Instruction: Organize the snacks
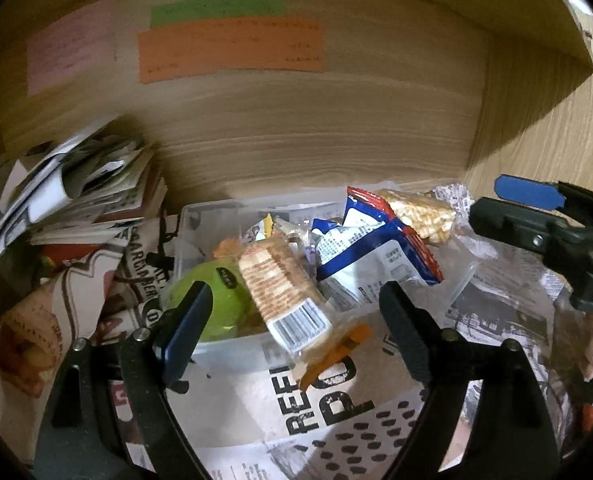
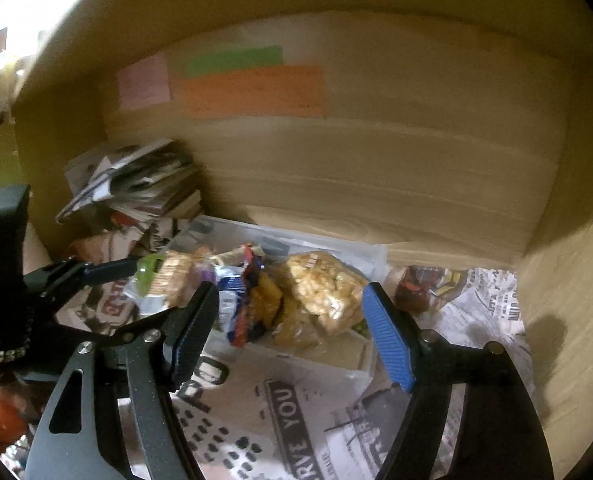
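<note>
Snacks sit heaped in a clear plastic bin [image 1: 212, 216] on the newspaper-lined shelf [image 1: 376, 368], against the wooden back panel [image 1: 296, 128]. At the bin's near edge a cracker sleeve [image 1: 284, 292] leans out over the rim, barcode end lowest, just above an orange clip [image 1: 336, 356] that lies on the paper. Behind it stand a blue-and-white packet [image 1: 368, 256] and a puffed-rice bar [image 1: 420, 216]; a green ball-like item [image 1: 216, 300] fills the left corner.

The likeliest failure is the cracker sleeve sliding over the rim onto the paper, since it overhangs and seems propped only by its neighbours. Any nudge from a finger could tip it. The pile is also loose and crowded, so a grab at one packet may drag another out. Crackers and rice bar would crush under a hard pinch.

Left gripper [image 1: 296, 320] points downward at the bin's front, jaws released and empty, spread to either side of the sleeve without pressing it. Right gripper [image 2: 292, 328] angles down likewise from the right, jaws apart and holding nothing, framing the rice bar [image 2: 320, 288] and packet [image 2: 236, 308]. In the left view it hangs just right of the bin [image 1: 536, 220]. A stack of papers [image 1: 88, 188] stands at far left, well apart.
</note>
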Available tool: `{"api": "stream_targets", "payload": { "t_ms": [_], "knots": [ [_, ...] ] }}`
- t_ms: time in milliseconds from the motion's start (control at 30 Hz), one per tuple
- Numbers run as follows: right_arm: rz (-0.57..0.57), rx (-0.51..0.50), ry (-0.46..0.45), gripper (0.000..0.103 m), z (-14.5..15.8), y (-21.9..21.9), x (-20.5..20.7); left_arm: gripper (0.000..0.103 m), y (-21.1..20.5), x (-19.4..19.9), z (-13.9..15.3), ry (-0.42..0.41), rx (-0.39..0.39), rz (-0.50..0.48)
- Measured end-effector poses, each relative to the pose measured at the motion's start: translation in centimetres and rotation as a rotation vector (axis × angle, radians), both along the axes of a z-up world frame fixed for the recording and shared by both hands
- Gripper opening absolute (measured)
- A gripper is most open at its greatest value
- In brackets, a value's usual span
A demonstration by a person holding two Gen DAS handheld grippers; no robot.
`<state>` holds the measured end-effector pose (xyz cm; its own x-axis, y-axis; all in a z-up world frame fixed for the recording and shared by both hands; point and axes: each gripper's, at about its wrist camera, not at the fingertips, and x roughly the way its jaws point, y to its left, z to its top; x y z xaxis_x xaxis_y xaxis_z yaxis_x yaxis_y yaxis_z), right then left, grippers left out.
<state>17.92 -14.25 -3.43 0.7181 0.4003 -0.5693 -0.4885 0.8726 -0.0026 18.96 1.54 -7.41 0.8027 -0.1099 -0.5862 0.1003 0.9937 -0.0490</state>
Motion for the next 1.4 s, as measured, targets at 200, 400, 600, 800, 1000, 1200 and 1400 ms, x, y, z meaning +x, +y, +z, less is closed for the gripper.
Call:
{"api": "stream_targets", "payload": {
  "t_ms": [200, 400, 600, 800, 1000, 1200, 1400],
  "knots": [
    [0.001, 0.034, -0.067, 0.071, 1.8, -0.2, -2.8, 0.086, 0.7, -3.2, 3.0, -0.082, -0.017, 0.030],
    [-0.008, 0.076, -0.143, 0.071, 4.1, -0.8, -6.6, 0.086, 1.1, -7.6, 6.8, -0.199, -0.014, 0.082],
    [-0.033, 0.114, -0.236, 0.081, 6.1, -1.3, -10.5, 0.087, 0.9, -11.5, 9.2, -0.279, -0.015, 0.109],
    [-0.037, 0.160, -0.260, 0.086, 6.9, -1.8, -12.8, 0.099, 0.5, -14.7, 10.3, -0.343, -0.010, 0.117],
    [-0.043, 0.185, -0.258, 0.096, 6.9, -2.1, -13.8, 0.103, 0.4, -16.8, 10.8, -0.376, -0.024, 0.129],
    [-0.050, 0.181, -0.281, 0.103, 6.9, -2.0, -14.7, 0.103, 0.2, -17.5, 10.8, -0.392, -0.023, 0.132],
    [-0.047, 0.182, -0.278, 0.103, 6.9, -2.0, -14.8, 0.103, 0.1, -17.5, 10.8, -0.394, -0.032, 0.135]
  ]
}}
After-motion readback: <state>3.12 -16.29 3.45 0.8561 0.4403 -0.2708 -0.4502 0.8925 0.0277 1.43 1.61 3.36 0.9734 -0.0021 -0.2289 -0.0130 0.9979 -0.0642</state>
